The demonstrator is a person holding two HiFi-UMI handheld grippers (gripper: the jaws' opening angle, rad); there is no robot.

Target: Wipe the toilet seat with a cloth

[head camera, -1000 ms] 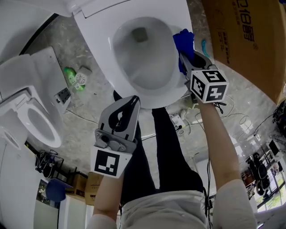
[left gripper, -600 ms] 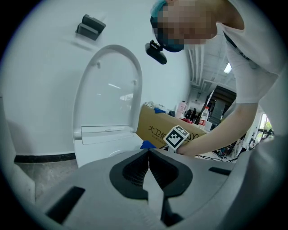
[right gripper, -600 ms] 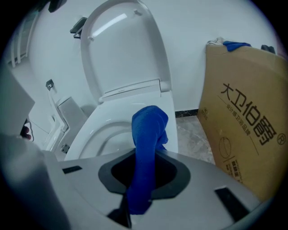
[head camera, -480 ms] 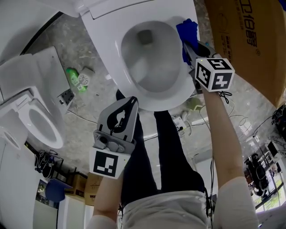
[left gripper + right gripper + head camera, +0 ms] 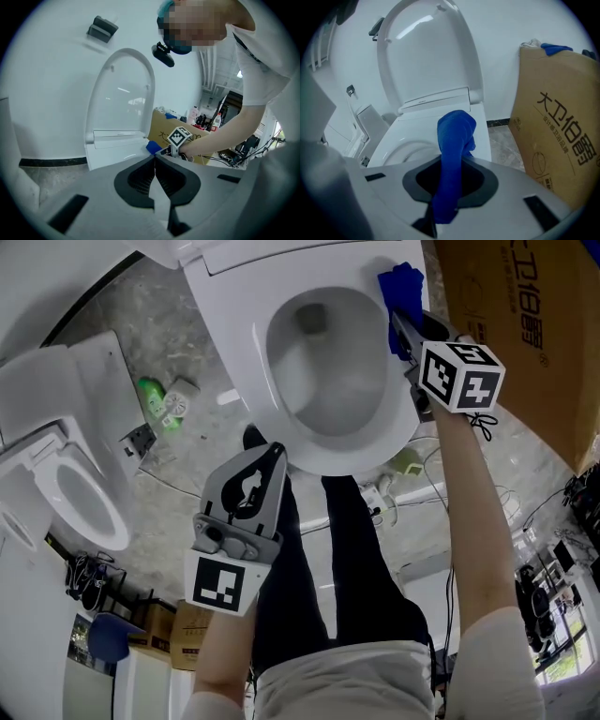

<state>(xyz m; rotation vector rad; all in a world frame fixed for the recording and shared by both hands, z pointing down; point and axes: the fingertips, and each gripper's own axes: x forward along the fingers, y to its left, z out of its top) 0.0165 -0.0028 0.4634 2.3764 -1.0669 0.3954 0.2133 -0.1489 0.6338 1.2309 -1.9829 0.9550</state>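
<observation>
At the far left of the head view a second toilet (image 5: 80, 488) stands apart from your work, and a green bottle (image 5: 148, 395) lies on the floor (image 5: 178, 474) between it and the toilet in front of you.

Your left claw (image 5: 277, 452) hangs in the air just short of the near edge of the toilet seat (image 5: 258, 352), touching nothing. In its own view the left claw (image 5: 154, 161) has both jaws pressed together along one line, with nothing between them.

The seat is down around the bowl (image 5: 328, 371) and the lid (image 5: 426, 56) stands upright behind it.

The blue cloth (image 5: 401, 285) sits over the rear right corner of the seat, close to the hinge. Its long axis runs along the right side of the rim, in line with your right claw, with its free bunched end pointing towards the lid. In the right gripper view the cloth (image 5: 454, 140) comes up out of the jaws as a narrow strip that folds over at the tip above the seat (image 5: 401, 140). Whether the tip presses on the seat cannot be told.

Your right claw (image 5: 397, 324) is clamped on the cloth's near end, with its jaws closed against the fabric (image 5: 449, 180).

A cardboard box (image 5: 525, 324) stands just beside the toilet at the right.
</observation>
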